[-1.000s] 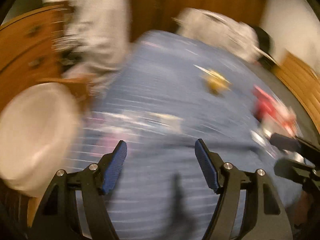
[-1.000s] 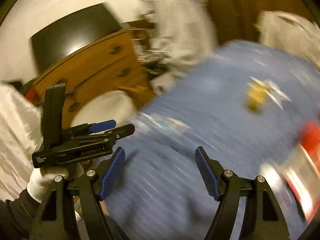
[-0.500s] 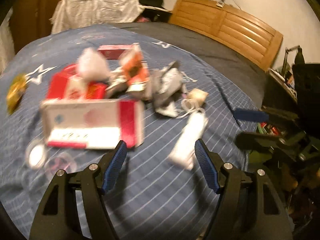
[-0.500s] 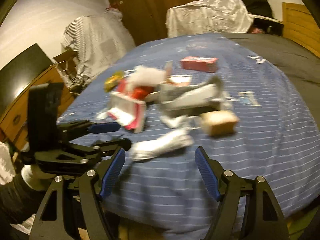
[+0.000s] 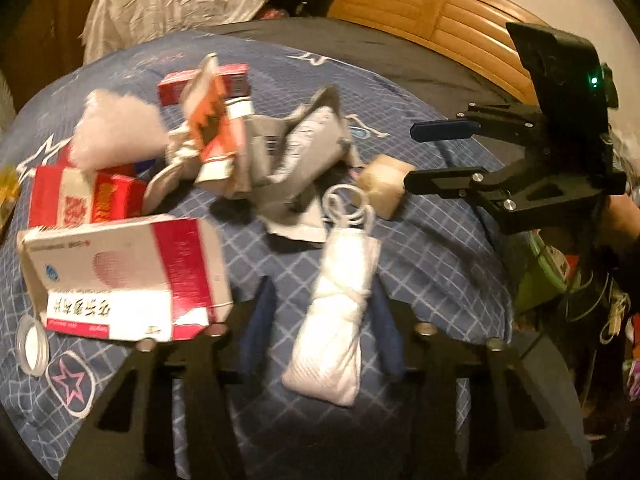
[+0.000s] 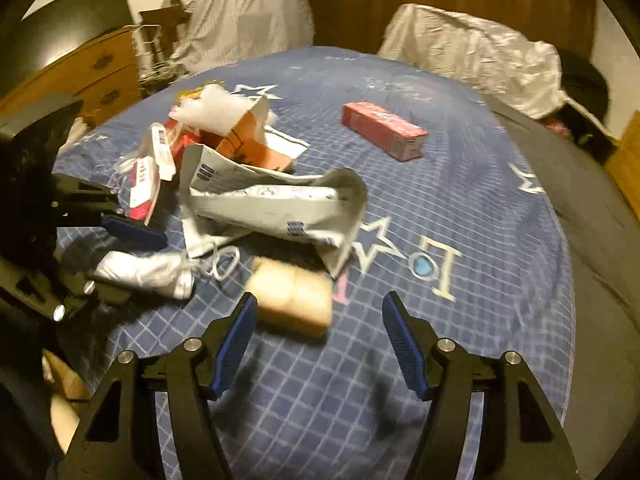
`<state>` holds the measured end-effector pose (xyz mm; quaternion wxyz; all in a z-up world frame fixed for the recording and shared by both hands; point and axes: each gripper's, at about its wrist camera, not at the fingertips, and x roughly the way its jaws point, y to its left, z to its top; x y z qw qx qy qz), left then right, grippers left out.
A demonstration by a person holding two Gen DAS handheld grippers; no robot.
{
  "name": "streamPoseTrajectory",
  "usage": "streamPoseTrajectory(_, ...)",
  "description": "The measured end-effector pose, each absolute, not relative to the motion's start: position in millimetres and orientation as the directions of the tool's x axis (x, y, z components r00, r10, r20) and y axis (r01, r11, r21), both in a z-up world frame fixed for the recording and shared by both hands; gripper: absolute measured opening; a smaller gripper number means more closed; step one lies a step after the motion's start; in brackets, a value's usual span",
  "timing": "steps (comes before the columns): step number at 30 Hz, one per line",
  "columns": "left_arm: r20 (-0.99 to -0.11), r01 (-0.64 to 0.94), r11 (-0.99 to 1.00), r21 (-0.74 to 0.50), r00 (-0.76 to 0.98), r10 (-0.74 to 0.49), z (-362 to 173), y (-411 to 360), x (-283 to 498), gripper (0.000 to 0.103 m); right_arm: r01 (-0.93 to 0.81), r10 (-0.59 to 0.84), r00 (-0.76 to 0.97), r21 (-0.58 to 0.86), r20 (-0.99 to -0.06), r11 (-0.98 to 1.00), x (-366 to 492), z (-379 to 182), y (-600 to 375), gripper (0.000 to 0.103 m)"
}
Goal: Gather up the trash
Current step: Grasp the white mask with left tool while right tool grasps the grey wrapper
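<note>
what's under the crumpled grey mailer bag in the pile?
In the right wrist view, the grey mailer bag lies over an orange carton and, at its near edge, white cord loops. Anything beneath its middle is covered; the blue bedspread shows around it.

Home bedroom, bed under blue checked bedspread [image 6: 460, 208], wooden headboard [image 5: 432, 12], wooden dresser [image 6: 108, 76]
</note>
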<state>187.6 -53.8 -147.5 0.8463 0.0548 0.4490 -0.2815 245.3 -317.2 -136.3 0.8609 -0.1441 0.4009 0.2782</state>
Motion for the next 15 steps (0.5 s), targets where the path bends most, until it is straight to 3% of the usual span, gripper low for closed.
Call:
streamPoseTrajectory(3,-0.795,0.513,0.839,-0.178,0.428,-0.43,-145.7,-45.0,186.8,0.028,-0.611,0.4,0.527,-0.007,-0.75,0.792,251.0,-125.9,-308.8,0.066)
streamPoseTrajectory(10,-0.81,0.512,0.836,-0.199,0.394,-0.434,-143.3,-27.7,180.4,0.027,-0.76,0.32,0.521,-0.259,-0.791,0.595,256.2,-114.2,-254.8,0.067)
streamPoseTrajectory(12,-0.815,0.511,0.835,-0.204,0.383,-0.434,-144.6,-27.5,181.2,0.029,-0.792,0.281,0.514,-0.324,-0.81,0.517,264.9,-114.4,-240.1,0.067)
streamPoseTrajectory(15,-0.816,0.527,0.82,-0.223,0.36,-0.453,-145.1,-32.7,183.8,0.041,-0.851,0.249,0.457,-0.338,-0.854,0.403,275.6,-116.6,-224.5,0.07)
